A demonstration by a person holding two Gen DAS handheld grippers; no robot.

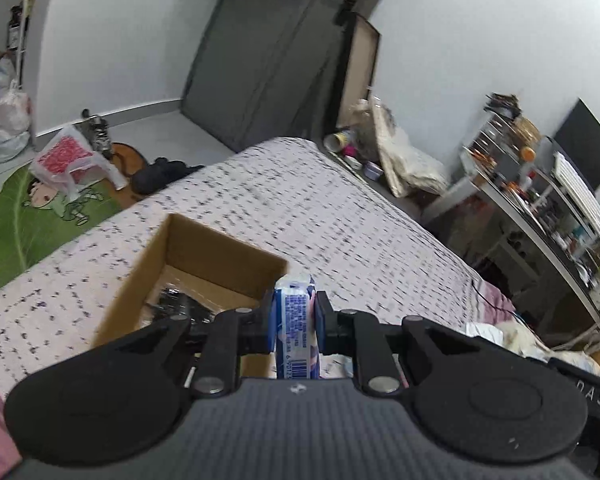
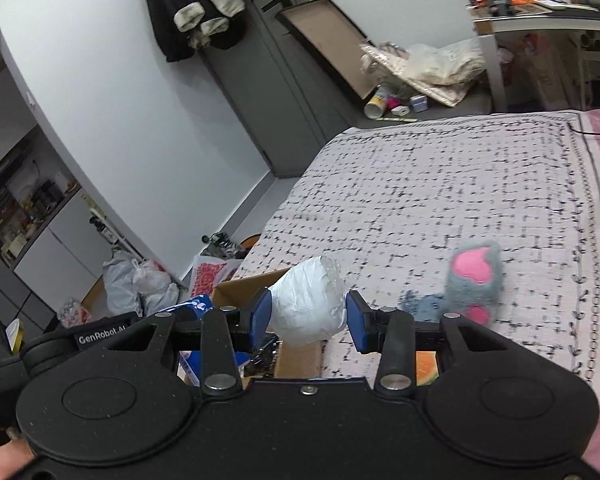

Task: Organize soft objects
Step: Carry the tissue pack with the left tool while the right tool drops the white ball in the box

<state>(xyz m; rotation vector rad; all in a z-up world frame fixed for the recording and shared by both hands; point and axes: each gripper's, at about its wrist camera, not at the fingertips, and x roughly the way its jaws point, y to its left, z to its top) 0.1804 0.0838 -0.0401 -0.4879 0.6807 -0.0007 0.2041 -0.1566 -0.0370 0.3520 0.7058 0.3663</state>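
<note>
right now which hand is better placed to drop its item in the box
Left. The left gripper holds the blue tissue pack at the cardboard box rim, its opening just ahead. The right gripper, gripping a white wrapped bundle, sits off the box's corner.

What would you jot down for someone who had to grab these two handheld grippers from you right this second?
Left gripper: shut on a blue-and-pink tissue pack, held beside the near right corner of the cardboard box.
Right gripper: shut on a white wrapped bundle, held near the same box's edge.
The box sits on the patterned bedspread, with some dark, shiny-wrapped items already inside.
A grey plush paw with pink pads lies on the bed, right of the box, untouched.
Left to do: probably drop both held items into the box, then collect the paw.
</note>
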